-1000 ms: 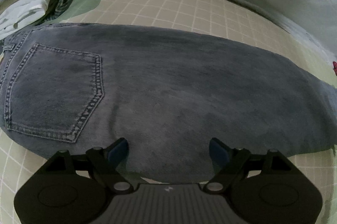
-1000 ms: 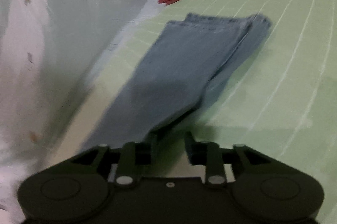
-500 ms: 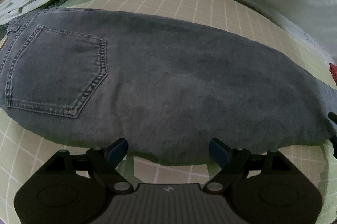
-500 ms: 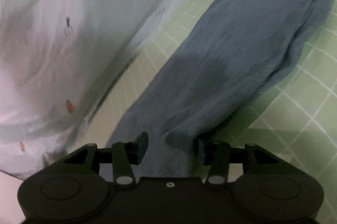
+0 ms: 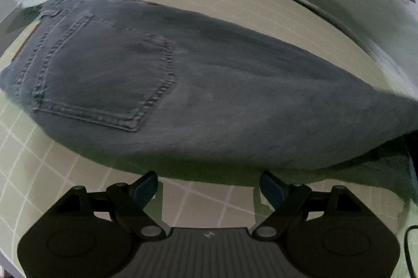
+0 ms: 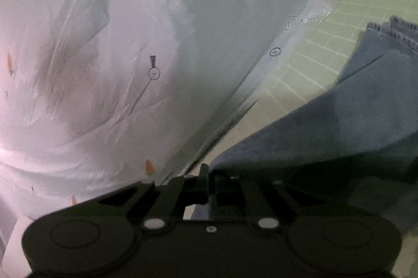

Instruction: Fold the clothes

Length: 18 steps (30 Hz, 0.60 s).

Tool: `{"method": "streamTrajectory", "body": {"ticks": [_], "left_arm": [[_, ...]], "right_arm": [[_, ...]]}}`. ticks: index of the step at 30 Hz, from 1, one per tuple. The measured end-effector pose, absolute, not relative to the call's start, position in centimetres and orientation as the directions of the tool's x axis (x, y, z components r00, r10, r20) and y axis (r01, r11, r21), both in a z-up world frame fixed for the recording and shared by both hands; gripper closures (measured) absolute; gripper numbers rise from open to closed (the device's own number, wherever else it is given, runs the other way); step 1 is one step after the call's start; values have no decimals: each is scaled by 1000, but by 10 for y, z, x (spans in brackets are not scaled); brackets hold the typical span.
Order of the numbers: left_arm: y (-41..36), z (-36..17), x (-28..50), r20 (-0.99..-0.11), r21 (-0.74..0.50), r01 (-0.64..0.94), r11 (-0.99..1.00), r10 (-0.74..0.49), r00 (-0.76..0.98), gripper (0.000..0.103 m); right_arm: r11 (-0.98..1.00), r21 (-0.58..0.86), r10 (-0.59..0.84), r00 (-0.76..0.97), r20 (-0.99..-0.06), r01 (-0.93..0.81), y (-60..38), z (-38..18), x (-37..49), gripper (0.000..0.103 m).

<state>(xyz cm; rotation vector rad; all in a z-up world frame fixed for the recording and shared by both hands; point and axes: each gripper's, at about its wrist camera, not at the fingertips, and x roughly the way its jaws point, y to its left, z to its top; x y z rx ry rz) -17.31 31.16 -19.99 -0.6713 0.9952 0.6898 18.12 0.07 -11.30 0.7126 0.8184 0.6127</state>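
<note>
Denim jeans point(image 5: 198, 95) lie on the green checked sheet point(image 5: 209, 202), their leg end now lifted. Right tongs point(image 6: 209, 184) were apart a second ago and are closing on that fabric; left tongs point(image 5: 209, 186) stay wide, empty, just beside the jeans' near edge. Folding over likely begins.
</note>
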Motion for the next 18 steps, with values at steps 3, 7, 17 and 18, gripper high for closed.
{"method": "streamTrajectory", "body": {"ticks": [3, 7, 17, 18], "left_arm": [[317, -198, -180, -901, -188, -787, 588, 215, 376, 17], [322, -197, -191, -901, -176, -796, 580, 231, 368, 17], [335, -198, -214, -896, -206, -799, 566, 219, 386, 17], [336, -198, -215, -895, -212, -795, 568, 214, 391, 17]], "right_arm": [[700, 704, 669, 462, -583, -125, 17, -147, 184, 62], [701, 711, 677, 352, -646, -42, 27, -187, 163, 49], [814, 447, 572, 377, -728, -370, 72, -166, 80, 39], [820, 400, 554, 392, -735, -409, 74, -165, 71, 41]]}}
